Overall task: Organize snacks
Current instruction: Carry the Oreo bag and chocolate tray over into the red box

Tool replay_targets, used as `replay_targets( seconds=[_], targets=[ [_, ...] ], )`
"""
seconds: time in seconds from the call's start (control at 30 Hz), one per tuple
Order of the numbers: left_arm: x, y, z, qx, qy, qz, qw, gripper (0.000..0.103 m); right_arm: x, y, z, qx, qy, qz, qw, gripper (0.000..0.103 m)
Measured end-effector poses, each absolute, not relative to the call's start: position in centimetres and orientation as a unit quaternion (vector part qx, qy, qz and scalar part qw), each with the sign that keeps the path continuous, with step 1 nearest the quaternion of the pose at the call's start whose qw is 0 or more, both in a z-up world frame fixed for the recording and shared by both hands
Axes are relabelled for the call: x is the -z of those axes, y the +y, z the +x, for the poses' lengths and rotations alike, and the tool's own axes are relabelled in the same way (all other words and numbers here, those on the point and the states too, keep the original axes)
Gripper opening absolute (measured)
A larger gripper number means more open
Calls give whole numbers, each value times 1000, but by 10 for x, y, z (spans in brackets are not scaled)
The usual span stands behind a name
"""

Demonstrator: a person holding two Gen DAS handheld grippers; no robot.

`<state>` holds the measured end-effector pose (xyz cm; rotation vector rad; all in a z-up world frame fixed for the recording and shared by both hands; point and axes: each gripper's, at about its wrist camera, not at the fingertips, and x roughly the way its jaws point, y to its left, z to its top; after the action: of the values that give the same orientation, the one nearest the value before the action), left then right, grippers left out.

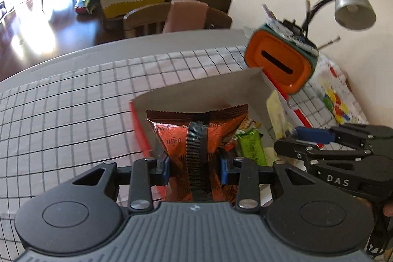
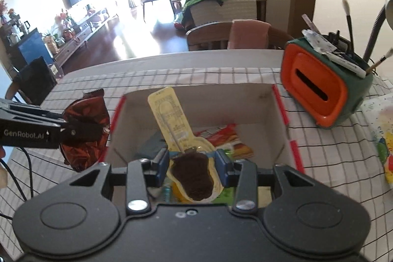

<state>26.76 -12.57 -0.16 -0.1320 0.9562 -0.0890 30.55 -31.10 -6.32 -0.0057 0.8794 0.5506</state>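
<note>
My left gripper (image 1: 195,170) is shut on an orange-red Oreo snack bag (image 1: 172,139), held up at the left wall of an open cardboard box (image 1: 196,92). In the right wrist view that bag (image 2: 83,154) hangs just outside the box's left wall (image 2: 115,129), gripped by the left gripper (image 2: 73,131). My right gripper (image 2: 192,167) is shut on a pale yellow snack packet with a brown picture (image 2: 172,119), held over the inside of the box. The right gripper (image 1: 294,139) also shows at the right of the left wrist view. Green (image 1: 250,146) and colourful snack packs (image 2: 228,139) lie in the box.
The box stands on a checked tablecloth (image 1: 73,102). An orange and green desk organiser (image 2: 319,92) with brushes sits right of the box, under a grey lamp (image 1: 353,4). A colourful sheet (image 2: 383,136) lies at the right. A wooden chair (image 2: 221,36) stands behind the table.
</note>
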Motion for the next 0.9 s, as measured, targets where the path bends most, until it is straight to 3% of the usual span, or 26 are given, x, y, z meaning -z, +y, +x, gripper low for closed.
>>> replay_targets(
  seconds=[0.9],
  targets=[
    [100,-189,341,23,586,24,810,36,130,-322,346,-231,500,-27,834,40]
  ],
)
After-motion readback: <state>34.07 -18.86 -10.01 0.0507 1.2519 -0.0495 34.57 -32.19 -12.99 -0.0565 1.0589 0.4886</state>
